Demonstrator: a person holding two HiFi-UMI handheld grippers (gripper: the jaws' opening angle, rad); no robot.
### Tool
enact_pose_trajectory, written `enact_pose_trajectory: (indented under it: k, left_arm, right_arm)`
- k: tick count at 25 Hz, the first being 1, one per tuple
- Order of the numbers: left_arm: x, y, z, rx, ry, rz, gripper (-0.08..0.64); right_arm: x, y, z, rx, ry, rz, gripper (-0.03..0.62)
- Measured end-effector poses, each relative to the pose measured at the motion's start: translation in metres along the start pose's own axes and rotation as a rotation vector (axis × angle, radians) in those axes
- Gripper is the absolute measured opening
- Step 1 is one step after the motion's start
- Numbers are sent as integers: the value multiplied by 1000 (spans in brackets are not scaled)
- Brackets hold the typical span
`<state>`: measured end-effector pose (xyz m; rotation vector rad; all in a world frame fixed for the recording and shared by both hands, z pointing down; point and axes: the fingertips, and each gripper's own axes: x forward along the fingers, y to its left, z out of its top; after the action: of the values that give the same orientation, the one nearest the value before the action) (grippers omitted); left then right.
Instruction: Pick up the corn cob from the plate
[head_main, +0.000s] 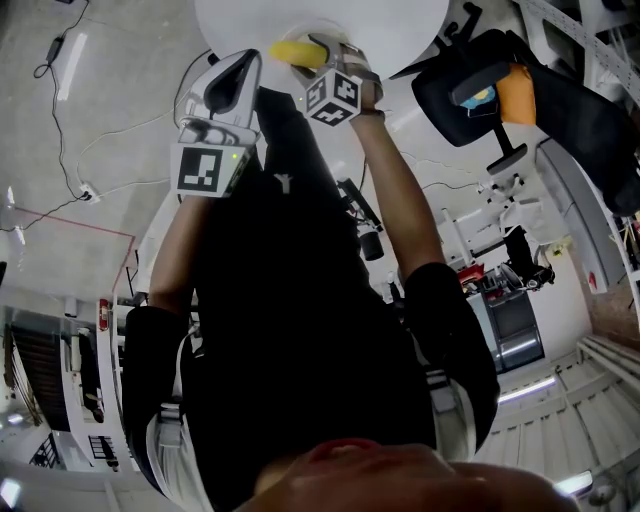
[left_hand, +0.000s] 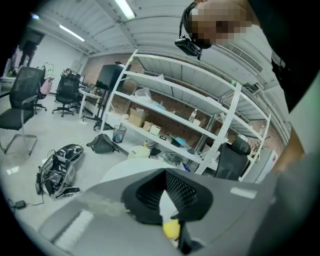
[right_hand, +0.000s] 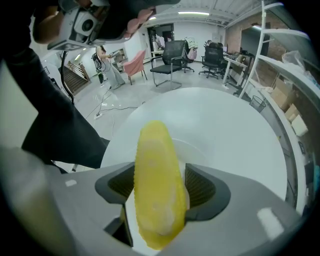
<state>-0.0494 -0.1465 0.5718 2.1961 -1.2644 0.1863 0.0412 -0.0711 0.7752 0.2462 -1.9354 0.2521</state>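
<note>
White round tabletop (right_hand: 235, 125) underneath. Only the right gripper view shows the grasp: right gripper (right_hand: 160, 186) clamps one corn cob (right_hand: 156, 200) over one pale plate (right_hand: 192, 150). Head view catches just the cob's end. Left gripper (left_hand: 165, 172): jaws together, empty. Two grippers.
</note>
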Motion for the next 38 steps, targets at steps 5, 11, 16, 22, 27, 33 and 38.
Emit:
enact_pose_trajectory:
  k: [5, 11, 16, 22, 27, 33, 38]
  left_arm:
    - [-3, 0, -3, -2, -5, 3, 2]
    - [-7, 2, -1, 0, -10, 6, 2]
    - [-10, 2, -1, 5, -12, 6, 2]
    - [-18, 3, -5, 6, -2, 5, 2]
    - [-21, 3, -2, 10, -6, 5, 2]
    - [-24, -1, 4, 29, -23, -2, 2]
    - [-31, -3, 3, 34, -16, -1, 2]
  right_arm:
    - [1, -1, 1, -2, -15, 3, 299]
    - [0, -5, 3, 27, -28, -14, 267]
    - [-1, -7, 1, 31, -30, -26, 264]
    - [-1, -7, -1, 66, -33, -58, 262]
    - [-4, -8, 0, 122, -54, -66, 262]
    - [-8, -10, 1, 175, -76, -85, 262]
    - [-12, -13, 1, 250, -100, -104, 261]
